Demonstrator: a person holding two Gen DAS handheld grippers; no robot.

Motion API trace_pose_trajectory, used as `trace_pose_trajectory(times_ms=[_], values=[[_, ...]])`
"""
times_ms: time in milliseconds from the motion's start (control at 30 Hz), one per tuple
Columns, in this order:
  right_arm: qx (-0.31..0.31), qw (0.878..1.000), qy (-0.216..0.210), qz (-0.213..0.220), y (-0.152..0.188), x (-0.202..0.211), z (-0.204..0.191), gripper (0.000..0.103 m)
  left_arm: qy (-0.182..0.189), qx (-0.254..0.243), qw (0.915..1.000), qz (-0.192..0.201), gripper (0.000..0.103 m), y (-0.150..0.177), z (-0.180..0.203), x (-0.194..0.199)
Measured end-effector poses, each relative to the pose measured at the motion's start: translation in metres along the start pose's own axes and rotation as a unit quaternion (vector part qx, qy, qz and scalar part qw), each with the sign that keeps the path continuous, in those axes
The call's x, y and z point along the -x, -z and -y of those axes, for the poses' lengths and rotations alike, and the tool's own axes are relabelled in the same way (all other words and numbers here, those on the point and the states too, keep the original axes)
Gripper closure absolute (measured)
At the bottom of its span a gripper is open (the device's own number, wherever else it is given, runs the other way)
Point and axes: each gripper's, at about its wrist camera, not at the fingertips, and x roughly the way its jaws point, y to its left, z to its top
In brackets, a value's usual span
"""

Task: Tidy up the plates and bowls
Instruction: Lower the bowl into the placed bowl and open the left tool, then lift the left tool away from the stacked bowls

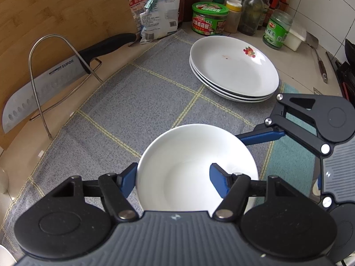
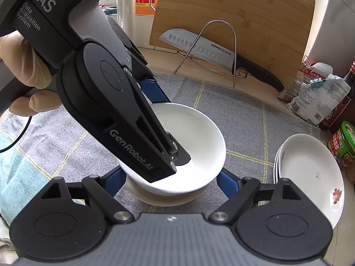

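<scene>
Since everything sits on the grey checked cloth [image 1: 155, 93], start there: it covers most of the counter. A wood cutting board [image 1: 55, 11] leans far left w/ a knife [image 1: 44, 84] on a wire rack in front of it.

Plates [image 1: 233, 66]: stack of three white ones, far right on the cloth, top one w/ a small fruit print. Looks already sorted.

Bowl [image 1: 188, 166]: white, near centre of the cloth, well apart from the plates. In the right wrist view it sits tilted on a pale rounded base [image 2: 166, 197]. That's either a 2nd bowl or its own foot, can't tell.

Left gripper [image 1: 173, 166]: comes in from the left, pointing steeply down. One finger is inside the bowl, the other outside its left wall, and they're pressed together on that wall, so it's pinching the bowl. A gloved hand [image 2: 22, 66] holds it.

Right gripper [image 2: 170, 177]: jaws spread wide, one finger each side of the base, near side of the bowl. Can't tell if the pads actually press on it.

Step, my read: the bowl part of the job is in hand, bowl gripped by the left gripper, either just seated or about to be lifted.

Next move calls for:
- keeping the rim pinch firm, since glazed china is slick and a one-wall grip lets it swing
- the right gripper steadying whatever is under it
- a straight lift so nothing underneath drags, staying clear of the plates
</scene>
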Motion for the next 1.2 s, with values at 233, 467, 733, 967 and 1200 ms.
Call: trace_pose_trajectory(times_ms=[233, 467, 733, 967, 1200], values=[[-0.001, 1.000, 0.001, 0.001, -0.001, -0.003, 0.001, 0.012, 0.002, 0.002, 1.0000, 0.003, 0.035, 0.001, -0.001, -0.002], [-0.002, 1.000, -0.005, 0.002, 0.002, -0.005, 0.002, 0.010, 0.005, 0.006, 0.9998, 0.019, 0.024, 0.003, -0.003, -0.001], [-0.007, 1.000, -0.002, 0.029, 0.003, 0.015, 0.004, 0.000, -0.005, 0.037, 0.9978, 0.055, 0.021, 0.010, -0.015, 0.023], [-0.052, 0.996, 0.017, 0.066, 0.002, 0.033, 0.024, 0.000, -0.054, 0.072, 0.9918, 0.090, 0.015, 0.030, -0.024, 0.046], [-0.081, 0.995, 0.030, 0.053, 0.014, 0.025, 0.036, 0.000, -0.078, 0.115, 0.9847, 0.106, 0.014, 0.055, -0.021, 0.057]])
